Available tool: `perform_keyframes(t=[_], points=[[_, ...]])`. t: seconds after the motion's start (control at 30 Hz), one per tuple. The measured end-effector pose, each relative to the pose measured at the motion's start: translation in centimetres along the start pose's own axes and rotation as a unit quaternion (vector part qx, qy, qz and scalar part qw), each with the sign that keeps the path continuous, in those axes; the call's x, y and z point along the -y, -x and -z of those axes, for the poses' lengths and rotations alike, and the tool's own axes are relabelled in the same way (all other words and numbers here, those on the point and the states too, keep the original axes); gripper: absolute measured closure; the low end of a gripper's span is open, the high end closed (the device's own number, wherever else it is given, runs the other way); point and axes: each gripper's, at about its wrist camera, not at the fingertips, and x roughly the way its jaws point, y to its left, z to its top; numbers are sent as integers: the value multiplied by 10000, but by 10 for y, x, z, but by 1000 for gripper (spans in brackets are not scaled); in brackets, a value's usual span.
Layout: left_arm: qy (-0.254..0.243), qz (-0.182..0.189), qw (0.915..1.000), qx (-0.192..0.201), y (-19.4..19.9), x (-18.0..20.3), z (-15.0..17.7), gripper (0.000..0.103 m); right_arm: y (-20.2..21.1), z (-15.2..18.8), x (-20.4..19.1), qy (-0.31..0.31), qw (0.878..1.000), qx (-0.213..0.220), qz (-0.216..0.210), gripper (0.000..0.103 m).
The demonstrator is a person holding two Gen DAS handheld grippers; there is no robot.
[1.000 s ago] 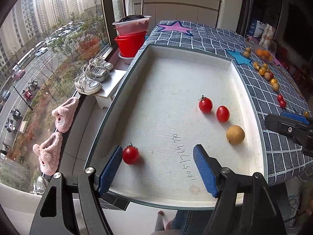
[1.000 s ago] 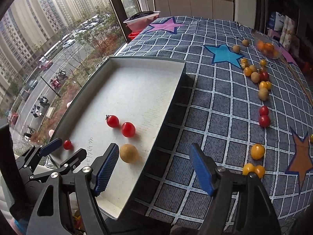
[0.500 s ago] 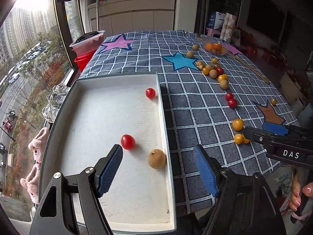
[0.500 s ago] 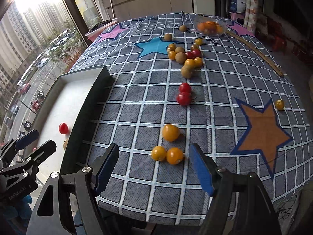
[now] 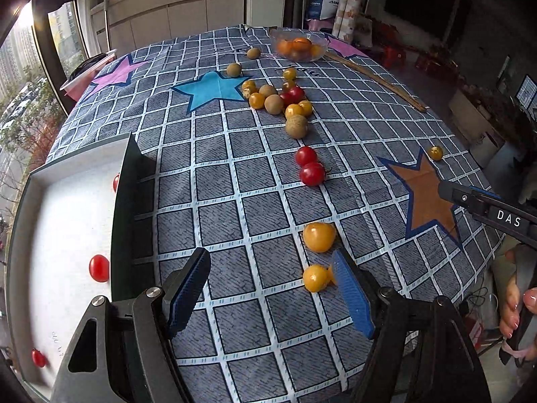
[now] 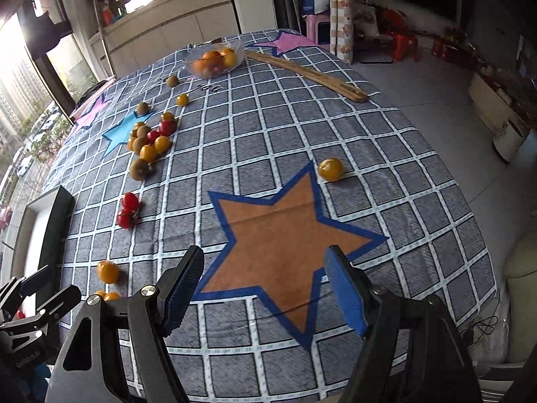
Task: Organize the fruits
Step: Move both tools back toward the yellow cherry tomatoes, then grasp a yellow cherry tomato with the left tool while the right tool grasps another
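Note:
My left gripper (image 5: pixel 272 290) is open and empty over the checked tablecloth. Two yellow tomatoes (image 5: pixel 319 236) (image 5: pixel 314 278) lie just by its right finger. Two red tomatoes (image 5: pixel 311 173) lie farther ahead. A mixed pile of yellow, red and brown fruit (image 5: pixel 280 102) sits beyond. The white tray (image 5: pixel 63 221) at left holds red tomatoes (image 5: pixel 99 268). My right gripper (image 6: pixel 265 290) is open and empty over the orange star (image 6: pixel 285 231). A lone yellow tomato (image 6: pixel 330 169) lies ahead of it. The left gripper shows at the lower left of the right wrist view (image 6: pixel 33 292).
A glass bowl of oranges (image 5: pixel 299 44) stands at the far end, also in the right wrist view (image 6: pixel 214 58). A wooden stick (image 6: pixel 303 74) lies beside it. The table's right edge drops to the floor (image 6: pixel 453 77). A window runs along the left.
Both grippers have swung right, away from the tray and toward the loose fruit on the cloth. The left one now sits over the yellow tomatoes, the right over the orange star. Both stay open.

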Motion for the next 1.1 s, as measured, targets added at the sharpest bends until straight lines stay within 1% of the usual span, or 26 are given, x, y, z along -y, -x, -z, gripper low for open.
perform_keyframes(t=[0.13, 0.3, 0.53, 0.57, 0.67, 0.73, 0.77, 0.8, 0.83, 0.87, 0.9, 0.93, 0.97, 1.03, 1.1], points=[[24, 11, 9999, -129, -17, 8, -8, 27, -14, -7, 19, -162, 9998, 8, 135, 26], [-43, -17, 9997, -227, -30, 15, -11, 27, -32, -18, 30, -206, 9994, 77, 279, 26], [-145, -9, 9993, -346, -41, 25, -14, 28, -52, -38, 26, -99, 9985, 195, 492, 26], [-153, -8, 9992, -364, -42, 26, -14, 28, -54, -40, 25, -69, 9984, 208, 529, 27], [-245, -106, 9990, -348, -43, 30, -13, 28, -60, -46, 19, 46, 9976, 245, 646, 35], [-260, -85, 9991, -317, -42, 31, -13, 36, -62, -49, 14, 148, 9969, 270, 718, 44], [-270, -76, 9991, -319, -41, 32, -13, 40, -62, -49, 12, 180, 9971, 281, 684, 48], [-275, -73, 9990, -330, -41, 33, -14, 42, -62, -49, 11, 213, 9970, 286, 683, 55], [-283, -65, 9990, -330, -41, 33, -14, 44, -62, -50, 9, 236, 9970, 293, 678, 65], [-299, -49, 9991, -309, -40, 34, -14, 54, -62, -50, 9, 255, 9971, 291, 658, 69], [-324, -30, 9990, -297, -39, 35, -14, 68, -62, -50, 8, 268, 9973, 283, 620, 76], [-345, 2, 9990, -295, -38, 36, -14, 75, -61, -50, 7, 269, 9975, 278, 589, 81], [-371, 21, 9989, -300, -38, 37, -14, 78, -61, -49, 8, 253, 9977, 275, 562, 81], [-362, 131, 9988, -300, -37, 36, -13, 78, -58, -47, 10, 175, 9990, 245, 325, 81], [-245, 256, 9989, -310, -34, 32, -11, 78, -54, -41, 10, 106, 9997, 200, 92, 81]])
